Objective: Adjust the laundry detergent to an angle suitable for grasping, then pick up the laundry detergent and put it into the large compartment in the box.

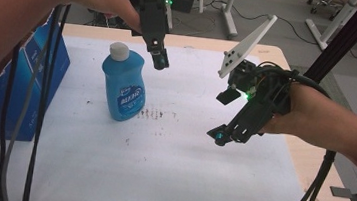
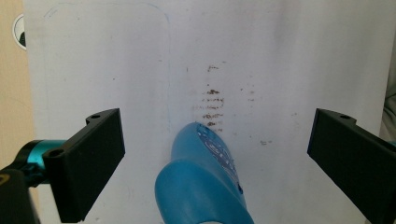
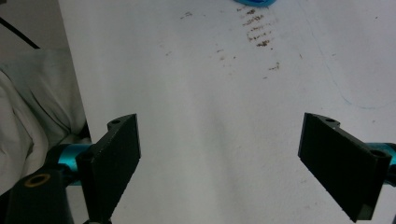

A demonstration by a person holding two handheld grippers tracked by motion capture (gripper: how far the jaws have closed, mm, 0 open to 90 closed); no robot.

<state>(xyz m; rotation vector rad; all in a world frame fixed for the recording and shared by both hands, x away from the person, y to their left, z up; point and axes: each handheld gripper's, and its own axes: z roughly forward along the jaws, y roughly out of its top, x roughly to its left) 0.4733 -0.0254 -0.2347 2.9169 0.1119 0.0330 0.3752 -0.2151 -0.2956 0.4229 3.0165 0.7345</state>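
Black cables hang nearest the lens, beside a blue cardboard box at the table's left edge. Upright on the white sheet stands a blue detergent bottle with a white cap. Above it the left gripper hovers, jaws spread wide. Well apart, the right gripper hangs over bare sheet, jaws likewise parted.

Left gripper and right gripper both raised, fingers spread wide.
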